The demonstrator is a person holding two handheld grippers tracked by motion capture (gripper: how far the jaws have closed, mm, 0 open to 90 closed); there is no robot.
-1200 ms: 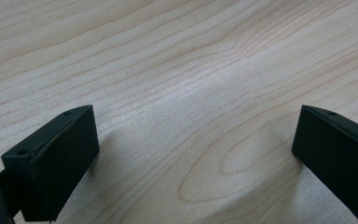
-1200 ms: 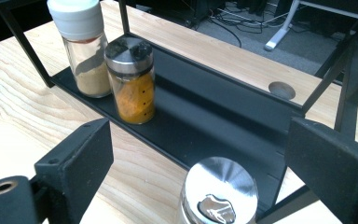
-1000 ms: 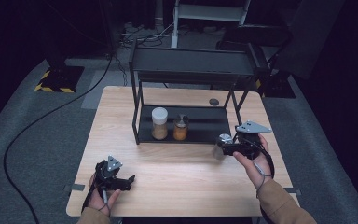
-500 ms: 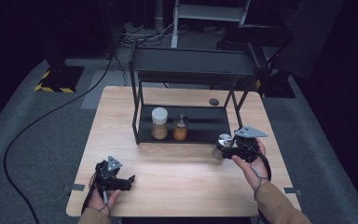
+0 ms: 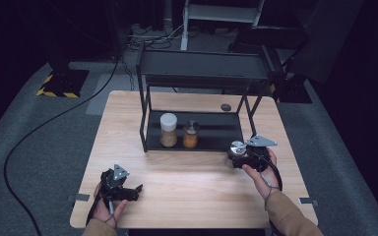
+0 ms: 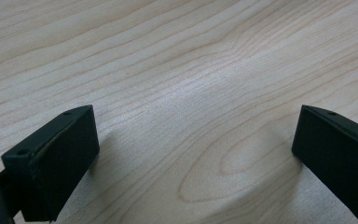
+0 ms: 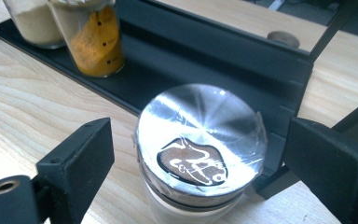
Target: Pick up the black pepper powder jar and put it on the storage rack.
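Note:
A glass jar with a shiny silver lid (image 5: 236, 148) (image 7: 200, 135) stands on the wooden table (image 5: 187, 182), just in front of the black rack's lower shelf (image 5: 216, 130). My right gripper (image 5: 237, 158) (image 7: 200, 177) is down around it, one jaw on each side. A narrow gap shows between each pad and the lid. The jaws have just been closing a little with the jar between them, and they are still open. My left gripper (image 5: 137, 191) (image 6: 196, 158) rests open near the table's front left, over bare wood.
The black two-tier metal rack (image 5: 202, 66) stands at the table's back. On its lower shelf are a white-lidded jar of tan powder (image 5: 168, 129) (image 7: 32, 21) and a jar of orange spice (image 5: 190, 134) (image 7: 95, 39). A small dark disc (image 5: 225, 106) (image 7: 283, 38) lies behind the rack.
My right gripper has come down around the silver-lidded jar, which stayed where it was. The left gripper has not moved.

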